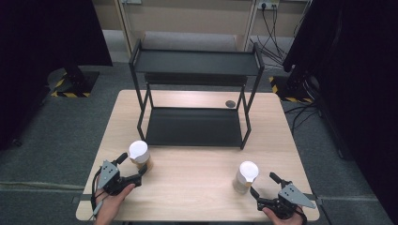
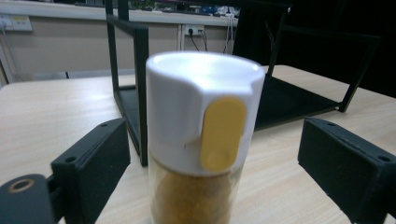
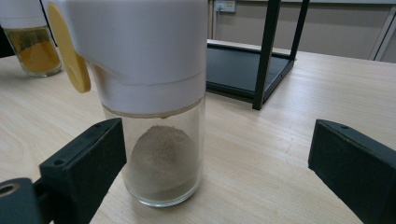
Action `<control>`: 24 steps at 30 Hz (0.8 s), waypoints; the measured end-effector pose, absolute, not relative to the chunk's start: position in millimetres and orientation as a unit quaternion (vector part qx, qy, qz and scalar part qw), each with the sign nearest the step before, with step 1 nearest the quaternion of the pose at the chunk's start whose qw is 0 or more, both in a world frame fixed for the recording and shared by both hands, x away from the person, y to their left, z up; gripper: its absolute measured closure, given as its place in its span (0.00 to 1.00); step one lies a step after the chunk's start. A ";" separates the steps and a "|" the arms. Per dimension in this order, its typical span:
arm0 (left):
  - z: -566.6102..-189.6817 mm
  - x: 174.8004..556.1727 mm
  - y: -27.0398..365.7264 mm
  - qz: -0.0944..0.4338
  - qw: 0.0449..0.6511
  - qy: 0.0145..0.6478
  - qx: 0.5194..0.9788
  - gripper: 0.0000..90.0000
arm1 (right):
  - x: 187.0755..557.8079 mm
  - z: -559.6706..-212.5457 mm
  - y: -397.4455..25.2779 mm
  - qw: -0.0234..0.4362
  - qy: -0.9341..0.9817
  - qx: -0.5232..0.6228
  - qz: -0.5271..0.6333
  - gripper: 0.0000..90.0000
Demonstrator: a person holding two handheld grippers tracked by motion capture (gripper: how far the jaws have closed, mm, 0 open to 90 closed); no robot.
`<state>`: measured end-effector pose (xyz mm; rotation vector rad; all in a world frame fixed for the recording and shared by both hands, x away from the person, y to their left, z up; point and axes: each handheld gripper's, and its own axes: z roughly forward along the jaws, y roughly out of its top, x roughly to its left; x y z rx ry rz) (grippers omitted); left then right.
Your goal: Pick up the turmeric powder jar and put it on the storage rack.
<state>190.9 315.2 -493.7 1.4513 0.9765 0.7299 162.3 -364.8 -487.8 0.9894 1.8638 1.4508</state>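
Two glass spice jars with white flip lids stand upright on the wooden table (image 1: 192, 185). The jar of yellow-orange powder (image 1: 139, 155) (image 2: 201, 135) stands between the jaws of my left gripper (image 1: 133, 164) (image 2: 217, 161), which is open with a gap on both sides. The jar of grey-beige powder (image 1: 245, 176) (image 3: 156, 98) stands just ahead of my right gripper (image 1: 263, 183) (image 3: 219, 158), also open, with the jar nearer its left jaw. The yellow jar (image 3: 32, 44) also shows at the far left of the right gripper view. Both lids have a yellow tab.
A black two-tier metal rack (image 1: 195, 126) stands at the back middle of the table, both shelves bare. A small dark round disc (image 1: 230, 103) lies by its right rear leg. Dark curtains, stand bases and cables flank the table on the floor.
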 end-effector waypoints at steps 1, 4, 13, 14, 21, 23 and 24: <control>-492.1 191.5 314.9 0.314 0.583 0.417 0.622 0.10 | 162.3 -488.0 -364.8 0.287 0.697 0.370 0.543 0.05; -489.0 193.4 313.0 0.319 0.585 0.413 0.621 0.11 | 162.6 -487.5 -364.6 0.286 0.698 0.370 0.542 0.05; -483.9 203.9 304.6 0.333 0.578 0.417 0.617 0.15 | 162.6 -487.1 -363.6 0.287 0.698 0.372 0.541 0.05; -484.4 204.5 302.1 0.339 0.576 0.417 0.616 0.16 | 162.7 -487.1 -363.7 0.286 0.698 0.372 0.541 0.05; -486.0 210.4 294.4 0.349 0.566 0.418 0.619 0.22 | 162.5 -488.1 -364.4 0.287 0.695 0.373 0.543 0.05; -487.2 211.0 292.6 0.350 0.566 0.421 0.616 0.24 | 162.3 -488.2 -364.2 0.287 0.695 0.373 0.543 0.05; -487.6 211.2 292.1 0.350 0.567 0.422 0.615 0.25 | 162.5 -488.0 -364.3 0.287 0.695 0.373 0.543 0.05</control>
